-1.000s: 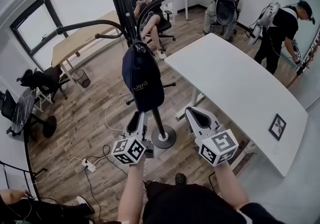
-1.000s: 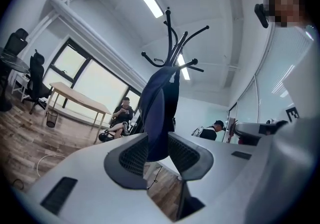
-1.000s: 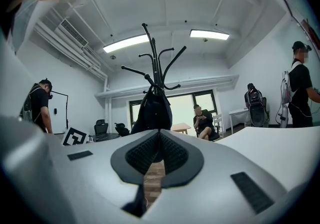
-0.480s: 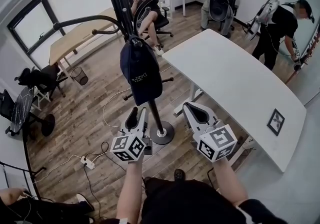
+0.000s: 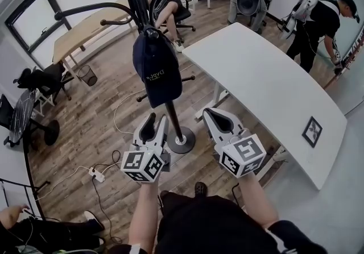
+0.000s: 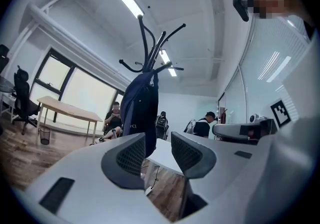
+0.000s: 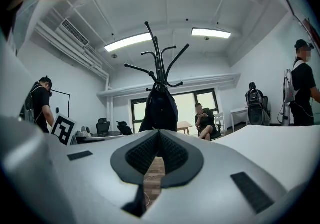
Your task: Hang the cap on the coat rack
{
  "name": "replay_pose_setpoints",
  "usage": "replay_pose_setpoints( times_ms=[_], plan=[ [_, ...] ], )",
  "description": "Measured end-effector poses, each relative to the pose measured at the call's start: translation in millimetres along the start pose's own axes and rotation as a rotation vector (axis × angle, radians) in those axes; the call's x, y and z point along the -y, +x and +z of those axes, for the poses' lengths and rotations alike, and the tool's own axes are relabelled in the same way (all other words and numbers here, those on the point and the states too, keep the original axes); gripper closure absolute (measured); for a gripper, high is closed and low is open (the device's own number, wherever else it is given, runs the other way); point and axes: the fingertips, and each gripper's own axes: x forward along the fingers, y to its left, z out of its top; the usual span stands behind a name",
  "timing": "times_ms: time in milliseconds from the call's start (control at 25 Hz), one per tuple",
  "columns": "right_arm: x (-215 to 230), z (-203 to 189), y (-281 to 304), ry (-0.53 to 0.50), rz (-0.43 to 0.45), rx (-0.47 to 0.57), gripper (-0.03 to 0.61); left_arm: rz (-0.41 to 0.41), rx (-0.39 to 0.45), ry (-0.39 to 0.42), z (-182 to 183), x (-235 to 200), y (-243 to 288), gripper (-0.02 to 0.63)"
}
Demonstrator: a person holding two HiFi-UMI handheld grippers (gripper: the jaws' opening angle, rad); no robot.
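Note:
A dark navy cap (image 5: pixel 156 71) hangs from a hook of the black coat rack (image 5: pixel 173 125), free of both grippers. My left gripper (image 5: pixel 152 121) is just below and in front of the cap. Its jaws stand apart and are closing slightly, with nothing between them. In the left gripper view the cap (image 6: pixel 139 113) hangs beyond the left gripper (image 6: pixel 158 144). My right gripper (image 5: pixel 216 117) is to the right of the rack's pole. It is shut and empty. In the right gripper view the cap (image 7: pixel 161 107) shows straight ahead above the right gripper (image 7: pixel 159 137).
A long white table (image 5: pixel 273 88) stands close on the right with a small framed picture (image 5: pixel 313 132) on it. The rack's round base (image 5: pixel 181 140) is on the wood floor. A power strip (image 5: pixel 95 174) and cables lie at the left. Several people are at the far side.
Both grippers have drawn back a little from the cap. The cap stays hanging on the rack. The head view has shifted slightly.

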Motion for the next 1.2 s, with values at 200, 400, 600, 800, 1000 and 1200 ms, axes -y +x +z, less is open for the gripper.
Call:
replay_pose_setpoints(
  times_ms=[200, 400, 600, 800, 1000, 1200],
  plan=[
    [-6, -4, 1, -0.012, 0.014, -0.003, 0.546, -0.009, 0.007, 0.079, 7, 13, -6, 0.471],
    [-11, -7, 0, -0.030, 0.021, 0.000, 0.546, -0.019, 0.017, 0.151, 13, 31, -12, 0.509],
    [-14, -7, 1, -0.037, 0.028, 0.003, 0.546, -0.036, 0.022, 0.192, 19, 43, -14, 0.568],
    [-15, -7, 3, -0.032, 0.026, 0.013, 0.546, -0.053, 0.004, 0.208, 16, 49, -12, 0.595],
    [-19, -7, 4, -0.042, 0.038, 0.018, 0.546, -0.050, -0.024, 0.214, 11, 49, -9, 0.598],
    [-27, -6, 4, -0.056, 0.084, 0.029, 0.548, -0.045, -0.045, 0.200, 7, 46, -8, 0.598]
  ],
)
